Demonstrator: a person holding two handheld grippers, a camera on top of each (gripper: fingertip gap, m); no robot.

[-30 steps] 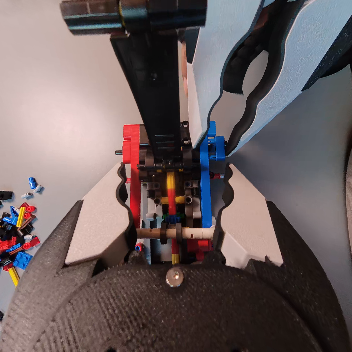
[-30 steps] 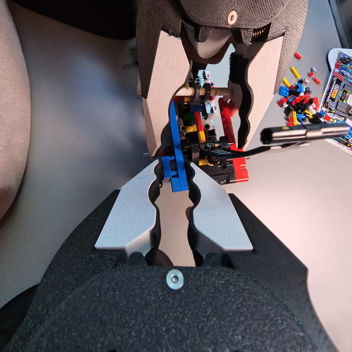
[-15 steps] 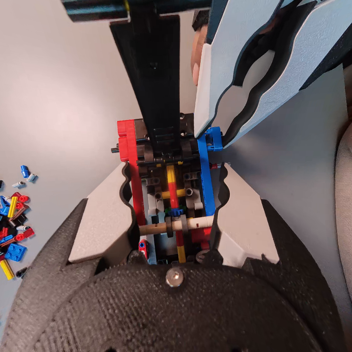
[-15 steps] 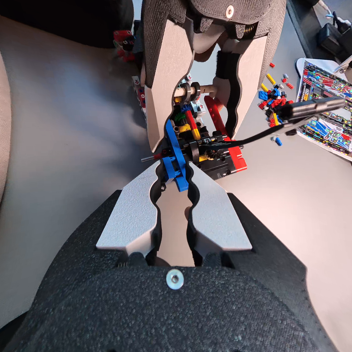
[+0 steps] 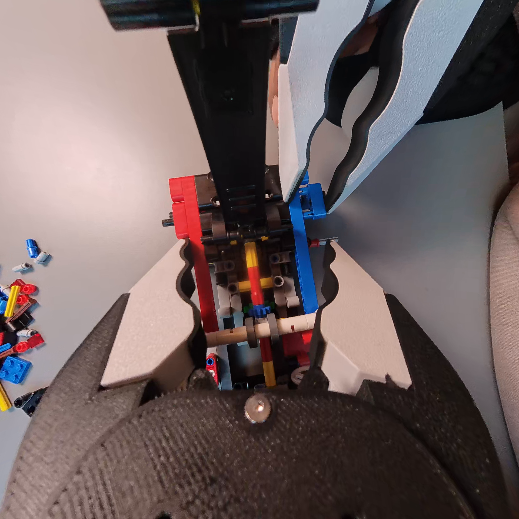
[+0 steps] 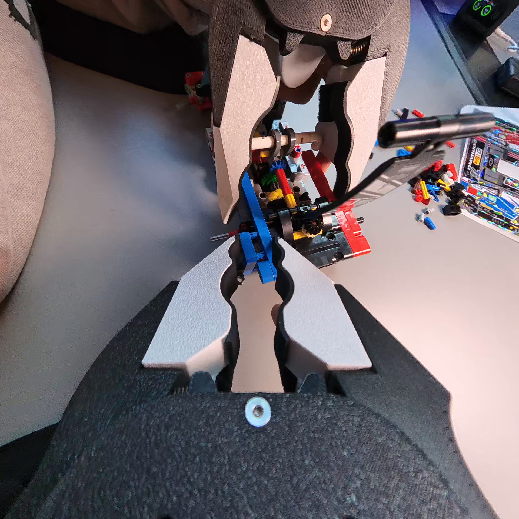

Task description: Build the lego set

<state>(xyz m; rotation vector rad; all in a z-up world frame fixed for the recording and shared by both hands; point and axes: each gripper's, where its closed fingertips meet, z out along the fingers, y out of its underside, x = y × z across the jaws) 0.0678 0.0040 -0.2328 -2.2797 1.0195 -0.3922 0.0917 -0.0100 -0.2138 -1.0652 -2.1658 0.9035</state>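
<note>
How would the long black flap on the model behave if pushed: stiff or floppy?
Likely bendy: the black flap is thin and curves along its length. Its rod end overhangs the model unsupported, so it would probably swing or wobble.

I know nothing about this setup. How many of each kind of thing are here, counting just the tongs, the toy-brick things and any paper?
tongs: 2 (left tongs, right tongs)
big half-built model: 1
small red build: 1
heap of loose pieces: 1
colourful printed sheet: 1
total: 6

Loose bricks [image 5: 16, 337] edge-cropped, perhaps more.
</note>
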